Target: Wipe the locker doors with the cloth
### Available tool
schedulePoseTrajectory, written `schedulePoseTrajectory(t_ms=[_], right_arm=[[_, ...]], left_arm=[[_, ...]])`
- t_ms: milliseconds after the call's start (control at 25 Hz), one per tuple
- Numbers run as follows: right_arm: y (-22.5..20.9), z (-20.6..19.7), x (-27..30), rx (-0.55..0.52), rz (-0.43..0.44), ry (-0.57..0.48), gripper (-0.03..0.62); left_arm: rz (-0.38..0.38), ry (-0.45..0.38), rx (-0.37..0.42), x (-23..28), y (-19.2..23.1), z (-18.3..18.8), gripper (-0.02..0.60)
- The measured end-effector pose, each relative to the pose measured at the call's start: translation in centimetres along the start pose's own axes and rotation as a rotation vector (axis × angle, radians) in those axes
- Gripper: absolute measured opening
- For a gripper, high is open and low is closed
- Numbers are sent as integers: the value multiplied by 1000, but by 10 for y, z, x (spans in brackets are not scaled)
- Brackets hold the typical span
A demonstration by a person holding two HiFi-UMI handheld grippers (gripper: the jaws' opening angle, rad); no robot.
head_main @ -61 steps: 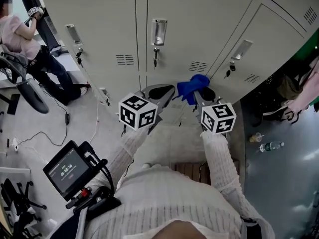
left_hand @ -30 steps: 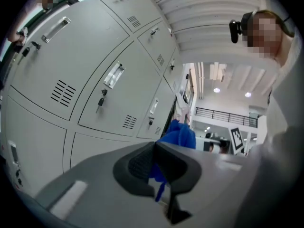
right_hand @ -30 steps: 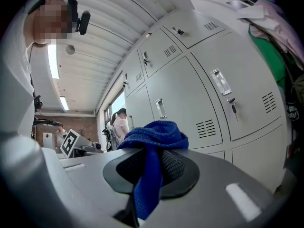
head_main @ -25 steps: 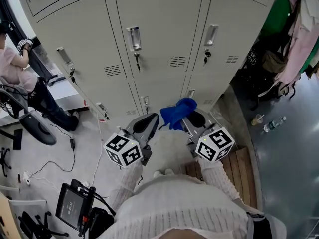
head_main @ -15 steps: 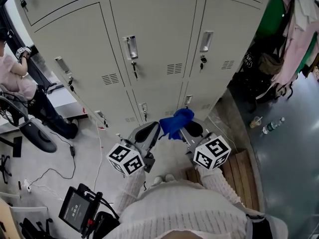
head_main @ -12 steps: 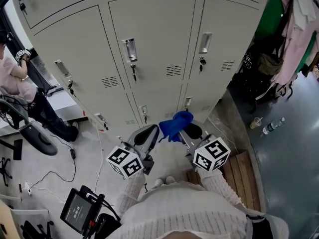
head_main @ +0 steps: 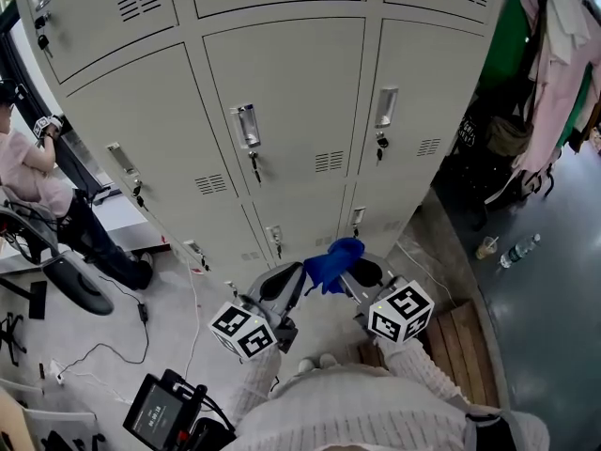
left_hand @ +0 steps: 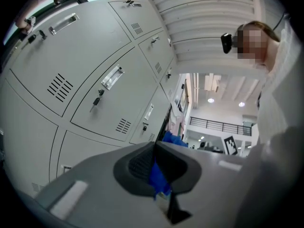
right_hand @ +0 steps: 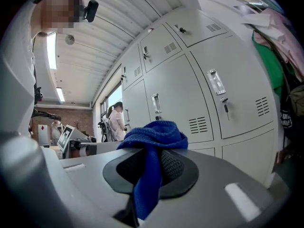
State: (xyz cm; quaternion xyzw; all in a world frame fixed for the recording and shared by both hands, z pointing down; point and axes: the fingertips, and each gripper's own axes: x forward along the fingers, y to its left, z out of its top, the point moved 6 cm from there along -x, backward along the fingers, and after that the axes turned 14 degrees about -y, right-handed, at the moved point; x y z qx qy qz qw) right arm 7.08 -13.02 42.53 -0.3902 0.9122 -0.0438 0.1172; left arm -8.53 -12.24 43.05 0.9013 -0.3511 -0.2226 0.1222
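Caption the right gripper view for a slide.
The right gripper, shut on a cloth, faces grey lockers.

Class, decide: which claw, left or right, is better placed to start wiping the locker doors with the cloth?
Right, probably. Both are shut on the blue cloth, but the right claw has its thick bunch past the tips, facing the locker doors; the left claw pinches only a thin strip.

The lockers are lit brightly and evenly in the head view, while the floor at right is shown dim. Ceiling lights are blown out to white glare in the left gripper view. Both gripper views are strongly bent at the edges, with black corners and soft near foreground.
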Motion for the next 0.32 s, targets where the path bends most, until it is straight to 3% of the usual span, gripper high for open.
schedulePoseTrajectory(t_ms=[160, 320], right_arm=[[-3, -3, -1, 4, 4, 14, 58], [-3, -7, -4, 8, 15, 36, 58]], left_arm=[[-73, 15, 56, 3, -13, -5, 0], [-114, 33, 51, 2, -23, -13, 0]])
